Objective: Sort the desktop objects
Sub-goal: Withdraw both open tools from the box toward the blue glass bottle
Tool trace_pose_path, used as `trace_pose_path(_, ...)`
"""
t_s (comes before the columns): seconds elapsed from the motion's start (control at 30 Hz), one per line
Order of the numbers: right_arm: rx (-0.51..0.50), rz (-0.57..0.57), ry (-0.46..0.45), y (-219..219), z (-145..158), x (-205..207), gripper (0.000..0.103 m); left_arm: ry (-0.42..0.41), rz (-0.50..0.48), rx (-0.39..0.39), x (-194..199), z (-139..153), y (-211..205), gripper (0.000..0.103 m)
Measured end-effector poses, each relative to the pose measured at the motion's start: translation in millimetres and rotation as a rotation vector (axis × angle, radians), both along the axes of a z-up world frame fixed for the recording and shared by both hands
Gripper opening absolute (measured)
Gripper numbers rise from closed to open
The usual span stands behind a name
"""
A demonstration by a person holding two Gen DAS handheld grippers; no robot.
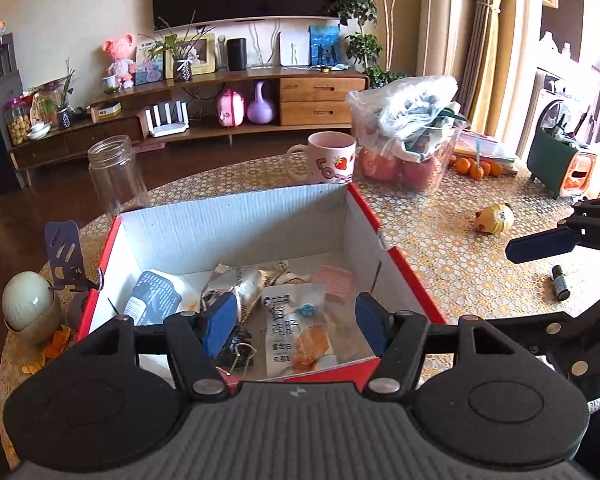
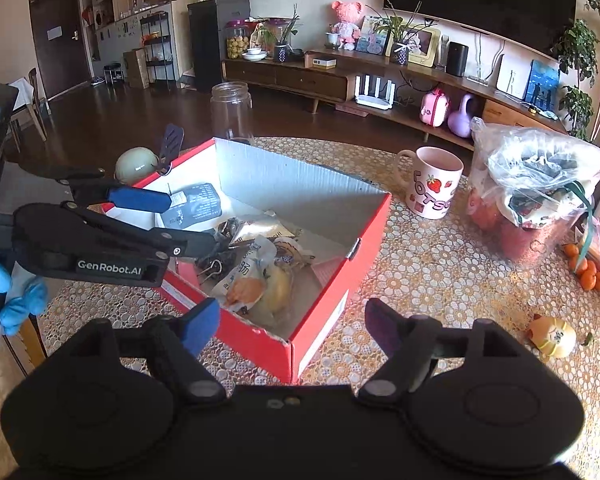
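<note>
A red cardboard box [image 1: 364, 204] [image 2: 332, 280] with a white inside stands on the round table. It holds several snack packets [image 1: 296, 332] [image 2: 244, 284], a dark pouch [image 1: 152, 296] and black binder clips [image 2: 212, 266]. My left gripper [image 1: 296, 322] is open and empty, its blue pads over the box's near part; it also shows in the right wrist view [image 2: 180, 224]. My right gripper [image 2: 292, 326] is open and empty above the box's near corner. A yellow toy [image 1: 494, 218] [image 2: 552, 336] and a small dark bottle [image 1: 560, 282] lie on the table right of the box.
A strawberry mug [image 1: 332, 158] [image 2: 434, 188], a bagged container of apples [image 1: 408, 136] [image 2: 528, 196] and small oranges [image 1: 476, 168] stand behind the box. A glass jar [image 1: 114, 174], a phone stand [image 1: 66, 256] and a pale round object in a bowl [image 1: 28, 308] stand left.
</note>
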State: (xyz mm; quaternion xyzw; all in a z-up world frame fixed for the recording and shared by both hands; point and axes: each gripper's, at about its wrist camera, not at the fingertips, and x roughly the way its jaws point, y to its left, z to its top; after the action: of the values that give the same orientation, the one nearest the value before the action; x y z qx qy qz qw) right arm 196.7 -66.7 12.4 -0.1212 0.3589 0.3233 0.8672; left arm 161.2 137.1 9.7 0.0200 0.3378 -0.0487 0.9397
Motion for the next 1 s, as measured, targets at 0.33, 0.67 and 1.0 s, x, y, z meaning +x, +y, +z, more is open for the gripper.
trace_pose_path(0.33, 0.012, -0.12, 0.018, -81.1, -4.3, -26.0, 0.084, -0.014, -0.129, -0.045, -19.7, 7.9, -69.6, 0.065)
trace_pose_path(0.67, 0.008, -0.266, 0.026, -171.9, -22.9, -35.5, 0.085, -0.025, -0.229, -0.053, -18.1, 2.7, -137.4, 0.078)
trace_pose_path(1.0, -0.008, -0.37, 0.023, -243.1, -45.3, -28.8, 0.089, -0.037, -0.302, -0.035, 5.4, -12.4, -200.8, 0.09)
